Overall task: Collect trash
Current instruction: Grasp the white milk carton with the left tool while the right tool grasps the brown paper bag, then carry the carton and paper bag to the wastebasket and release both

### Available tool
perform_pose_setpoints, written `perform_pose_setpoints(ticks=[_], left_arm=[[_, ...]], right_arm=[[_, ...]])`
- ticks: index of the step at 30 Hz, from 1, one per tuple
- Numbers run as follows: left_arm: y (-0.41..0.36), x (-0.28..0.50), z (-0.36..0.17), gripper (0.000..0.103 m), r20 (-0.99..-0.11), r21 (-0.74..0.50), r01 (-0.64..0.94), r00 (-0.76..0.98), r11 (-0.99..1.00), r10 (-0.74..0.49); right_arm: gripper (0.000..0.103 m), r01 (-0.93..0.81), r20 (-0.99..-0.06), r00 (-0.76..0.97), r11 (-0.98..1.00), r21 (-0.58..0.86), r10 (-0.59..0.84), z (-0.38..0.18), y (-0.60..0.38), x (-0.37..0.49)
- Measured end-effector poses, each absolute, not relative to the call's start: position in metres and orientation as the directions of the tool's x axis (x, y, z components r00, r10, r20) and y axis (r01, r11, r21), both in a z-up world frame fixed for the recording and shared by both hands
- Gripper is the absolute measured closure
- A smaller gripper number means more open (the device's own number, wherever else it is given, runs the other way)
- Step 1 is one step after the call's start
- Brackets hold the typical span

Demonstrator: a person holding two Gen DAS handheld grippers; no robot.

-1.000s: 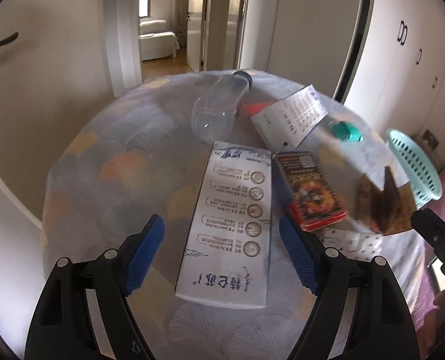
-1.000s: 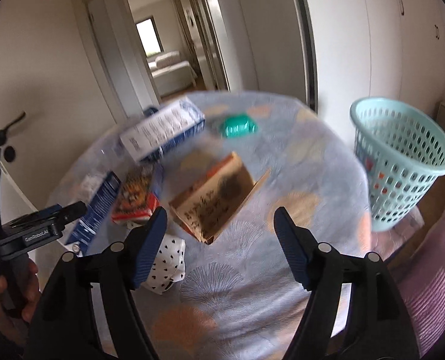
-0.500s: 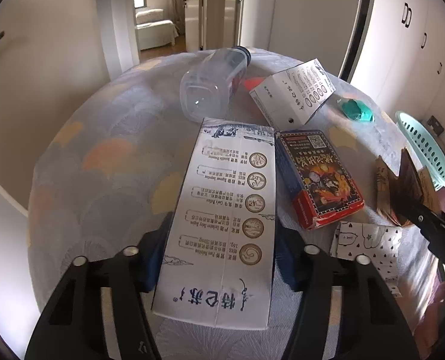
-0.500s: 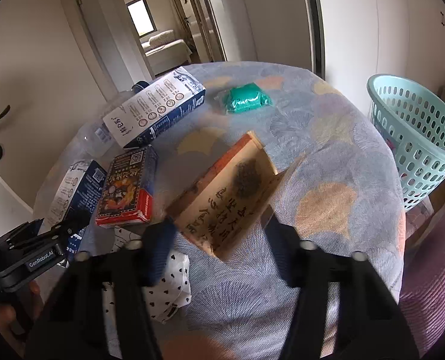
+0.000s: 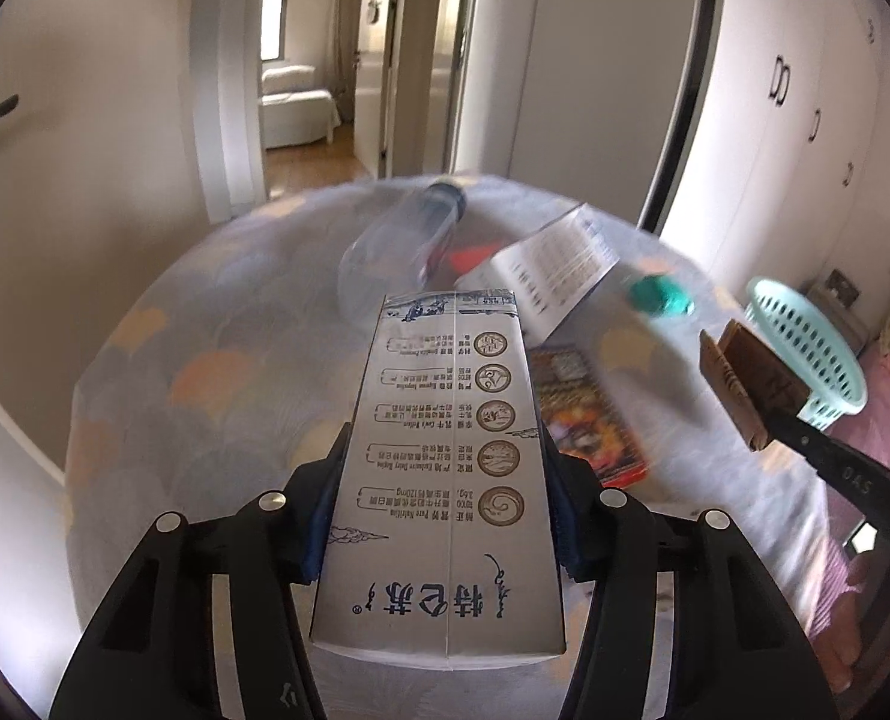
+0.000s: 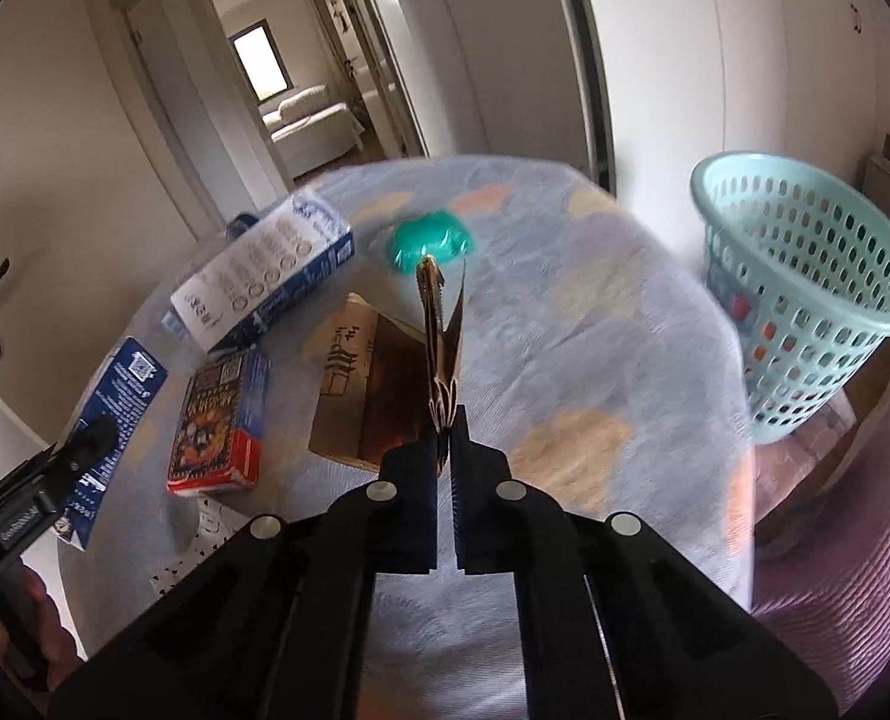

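While both tools are over a round worktop (image 6: 595, 312) draped in a pale cloth with a fan pattern, the left gripper (image 5: 441, 516) is closed on the long sides of a white milk carton (image 5: 451, 480), a tall box with blue print and round seals, raised and pointing forward. The right gripper (image 6: 443, 468) has its jaws nearly together, pinching a flattened brown cardboard box (image 6: 384, 378) by one thin flap, so the box hangs tilted above the cloth. On the worktop lie a second white and blue carton (image 6: 264, 270) on its side, a small red and dark printed box (image 6: 219, 420), a crumpled teal wrapper (image 6: 429, 240), and a clear plastic bottle (image 5: 399, 252) on its side. A pale teal plastic basket (image 6: 805, 276) with perforated walls stands beside the worktop's right edge.
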State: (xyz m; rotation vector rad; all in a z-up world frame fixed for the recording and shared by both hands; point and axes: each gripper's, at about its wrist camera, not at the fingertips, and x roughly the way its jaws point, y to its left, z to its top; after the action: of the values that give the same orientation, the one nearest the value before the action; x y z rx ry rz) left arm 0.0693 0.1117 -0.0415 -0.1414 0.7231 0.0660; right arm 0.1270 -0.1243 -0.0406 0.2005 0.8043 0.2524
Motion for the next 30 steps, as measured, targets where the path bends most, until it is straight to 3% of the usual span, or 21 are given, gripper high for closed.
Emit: perform_pose_setpoints(ticks=[11, 15, 19, 25, 30], left_arm=[[0.063, 0.081, 0.009, 0.050, -0.571, -0.111, 0.044, 0.815, 0.993, -0.099], [0.030, 0.101, 0.033, 0.050, -0.570, -0.188, 0.172, 0.783, 0.967, -0.249], [-0.015, 0.115, 0.056, 0.050, -0.539, -0.181, 0.277, 0.775, 0.944, -0.330], [-0.096, 0.150, 0.076, 0.050, -0.523, -0.127, 0.381, 0.759, 0.916, -0.388], [-0.151, 0.187, 0.070, 0.050, -0.540, -0.089, 0.384, 0.757, 0.919, -0.369]], right_arm=[[0.101, -0.109, -0.601, 0.763, 0.964, 0.244, 0.238, 0.000, -0.164, 0.117], [0.101, -0.068, -0.565, 0.803, 0.970, 0.234, 0.193, 0.018, -0.189, 0.118], [0.101, 0.000, -0.533, 0.837, 0.973, 0.229, 0.125, 0.034, -0.222, 0.122], [0.101, 0.109, -0.510, 0.859, 0.964, 0.243, 0.031, 0.051, -0.276, 0.139], [0.101, 0.212, -0.522, 0.852, 0.934, 0.288, -0.032, 0.047, -0.324, 0.156]])
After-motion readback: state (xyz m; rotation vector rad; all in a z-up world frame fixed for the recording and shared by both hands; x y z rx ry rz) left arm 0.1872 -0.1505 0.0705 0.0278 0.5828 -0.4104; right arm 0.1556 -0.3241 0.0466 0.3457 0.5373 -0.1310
